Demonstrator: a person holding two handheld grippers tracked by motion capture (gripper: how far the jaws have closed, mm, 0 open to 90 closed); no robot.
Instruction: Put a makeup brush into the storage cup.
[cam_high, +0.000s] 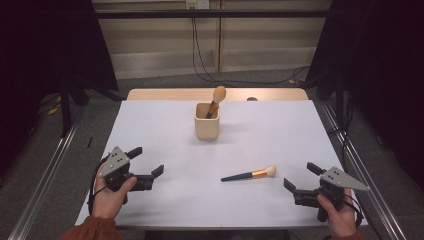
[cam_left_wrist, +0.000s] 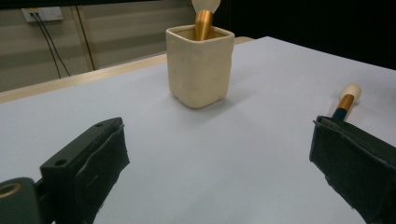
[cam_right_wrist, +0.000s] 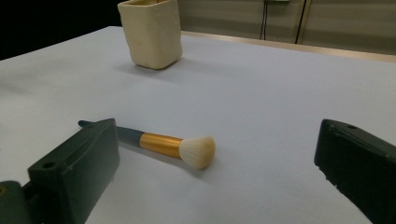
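Note:
A cream square cup stands upright on the white table toward the far middle, with one makeup brush leaning in it, head up. A second brush with a dark handle, gold ferrule and pale bristles lies flat on the table right of centre. My left gripper rests open at the near left, pointing toward the cup with nothing between its jaws. My right gripper is open at the near right, and the lying brush sits just ahead of its jaws, apart from them.
The table's wooden far edge shows beyond the white sheet. Metal rails run along both sides on the floor, and cables hang from a wall socket behind. Dark curtains stand at left and right.

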